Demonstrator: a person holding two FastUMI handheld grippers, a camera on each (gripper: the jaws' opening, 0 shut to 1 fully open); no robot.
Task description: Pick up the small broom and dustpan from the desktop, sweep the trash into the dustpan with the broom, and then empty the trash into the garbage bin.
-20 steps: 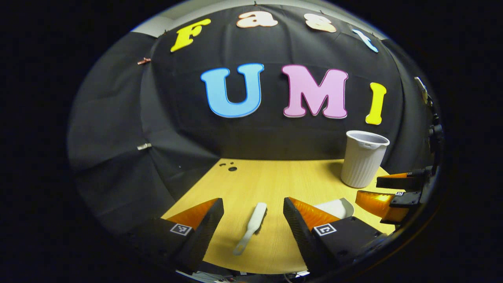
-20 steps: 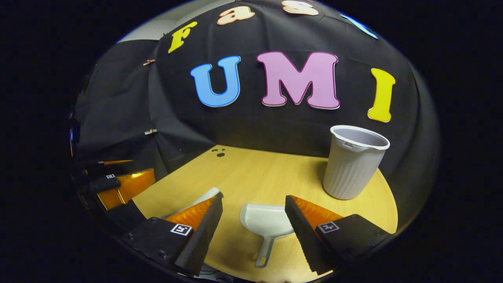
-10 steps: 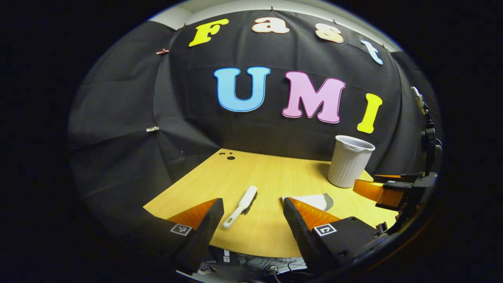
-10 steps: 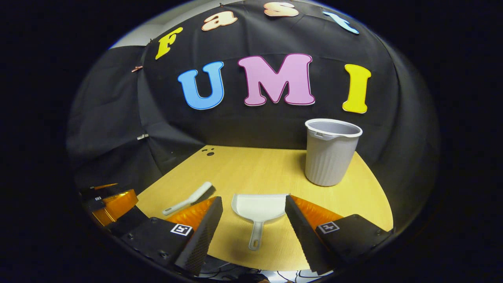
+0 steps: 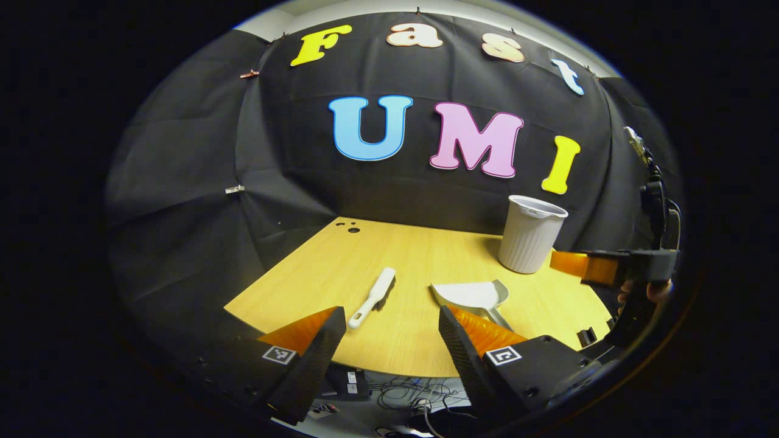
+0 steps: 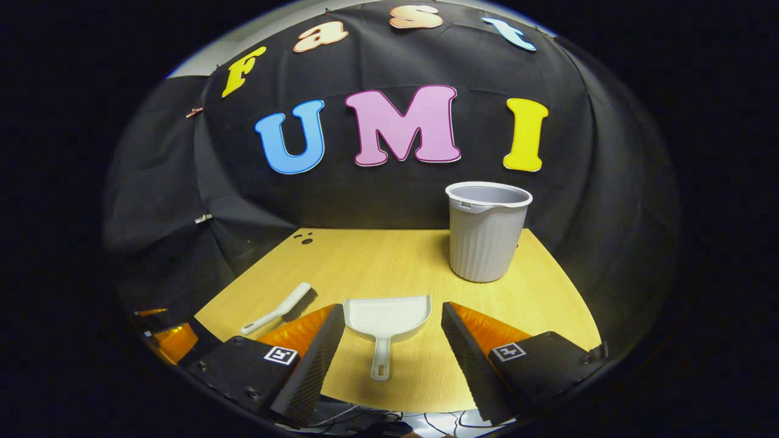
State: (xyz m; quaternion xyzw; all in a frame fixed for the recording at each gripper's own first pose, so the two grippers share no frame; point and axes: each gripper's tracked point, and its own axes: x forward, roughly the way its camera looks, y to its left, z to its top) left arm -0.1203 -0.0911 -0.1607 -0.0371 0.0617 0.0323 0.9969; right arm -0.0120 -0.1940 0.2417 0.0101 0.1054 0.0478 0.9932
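Two wedge-shaped fingers are carried by the left gripper (image 5: 392, 340), their inner faces covered in a fine dimpled texture. Each finger is mounted on a blocky black base on which a small square black-and-white marker is fixed. Small screws are seen along the edge of the left-hand base. The right gripper (image 6: 392, 340) is built to the same pattern, with a square marker on each base and screws on the left-hand one. In the left gripper view, the right gripper (image 5: 593, 267) is seen side-on, with a hand (image 5: 648, 293) wrapped around its black body.
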